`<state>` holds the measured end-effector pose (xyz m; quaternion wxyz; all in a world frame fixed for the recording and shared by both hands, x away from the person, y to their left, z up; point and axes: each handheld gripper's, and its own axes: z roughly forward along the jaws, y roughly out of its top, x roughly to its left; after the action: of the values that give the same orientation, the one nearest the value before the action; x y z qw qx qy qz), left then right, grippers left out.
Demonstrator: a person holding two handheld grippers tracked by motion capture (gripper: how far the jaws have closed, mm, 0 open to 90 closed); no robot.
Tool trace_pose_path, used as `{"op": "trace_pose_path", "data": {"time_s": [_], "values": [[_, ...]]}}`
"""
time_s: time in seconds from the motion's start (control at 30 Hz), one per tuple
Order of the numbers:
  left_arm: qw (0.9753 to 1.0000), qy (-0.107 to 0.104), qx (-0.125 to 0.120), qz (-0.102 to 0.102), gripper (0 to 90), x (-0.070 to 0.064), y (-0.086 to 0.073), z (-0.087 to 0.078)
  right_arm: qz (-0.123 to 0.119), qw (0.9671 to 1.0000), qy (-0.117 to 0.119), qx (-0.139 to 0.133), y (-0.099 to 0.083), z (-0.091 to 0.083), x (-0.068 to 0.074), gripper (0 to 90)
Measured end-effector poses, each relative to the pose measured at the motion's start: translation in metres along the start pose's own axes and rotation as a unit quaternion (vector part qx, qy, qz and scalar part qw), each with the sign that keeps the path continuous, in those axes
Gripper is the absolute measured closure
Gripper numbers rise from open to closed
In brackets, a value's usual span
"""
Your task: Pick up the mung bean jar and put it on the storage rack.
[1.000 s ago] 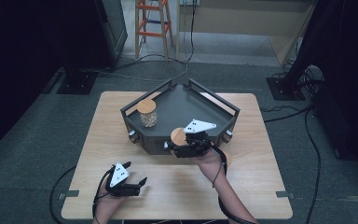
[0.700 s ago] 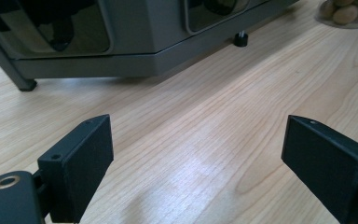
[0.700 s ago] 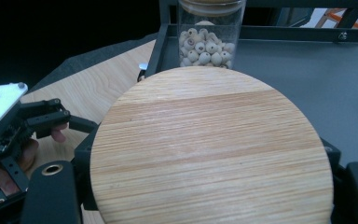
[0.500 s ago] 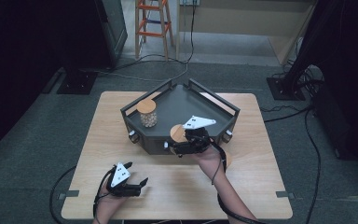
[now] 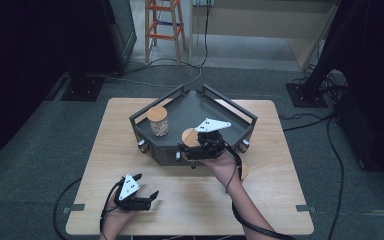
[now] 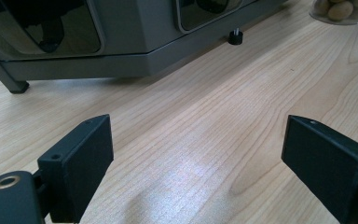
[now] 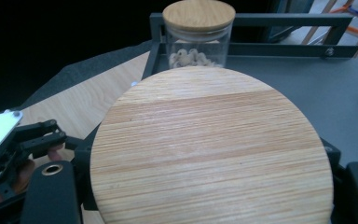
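Note:
A dark grey railed tray (image 5: 230, 127) stands in the middle of the wooden table (image 5: 280, 200). On its left part is a glass jar of nuts (image 5: 158, 121) with a wooden lid, also in the right gripper view as the jar (image 7: 198, 35). My right gripper (image 5: 186, 150) is shut on a round wooden lid (image 5: 190, 136) at the tray's front edge. In the right gripper view the lid (image 7: 209, 144) hides whatever is under it. My left gripper (image 5: 145, 187) rests open on the table near the front left, nothing between its jaws (image 6: 196, 140).
Another jar of nuts (image 5: 243, 170) stands on the table right of my right forearm, and its base (image 6: 340, 9) shows in the left gripper view. The tray's foot (image 6: 234, 37) stands ahead of the left gripper. Cables trail off the table's front.
My right gripper has carried the wooden lid a little farther in over the tray's front edge. The left gripper has stayed put.

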<state>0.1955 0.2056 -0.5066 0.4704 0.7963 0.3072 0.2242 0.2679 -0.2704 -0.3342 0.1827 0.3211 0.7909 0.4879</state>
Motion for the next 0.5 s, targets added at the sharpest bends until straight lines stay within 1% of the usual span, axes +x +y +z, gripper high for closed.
{"op": "trace_pose_path", "data": {"time_s": [0.1, 0.2, 0.4, 0.5], "values": [[1.0000, 0.001, 0.000, 0.000, 8.9, 0.000, 0.000, 0.000, 0.005, 1.0000, 0.000, -0.001, 0.003, 0.001, -0.003, 25.2], [1.0000, 0.000, 0.004, 0.006, 8.9, -0.001, 0.002, 0.001, 0.000, 1.0000, -0.003, 0.006, 0.007, 0.004, -0.004, 25.2], [1.0000, -0.002, 0.003, 0.005, 8.9, -0.001, 0.002, 0.001, 0.002, 0.9999, -0.008, 0.012, 0.011, 0.008, -0.005, 25.2], [1.0000, -0.004, 0.003, 0.007, 8.9, -0.002, 0.002, 0.002, 0.001, 0.9998, -0.010, 0.015, 0.012, 0.010, -0.007, 25.2]]}}
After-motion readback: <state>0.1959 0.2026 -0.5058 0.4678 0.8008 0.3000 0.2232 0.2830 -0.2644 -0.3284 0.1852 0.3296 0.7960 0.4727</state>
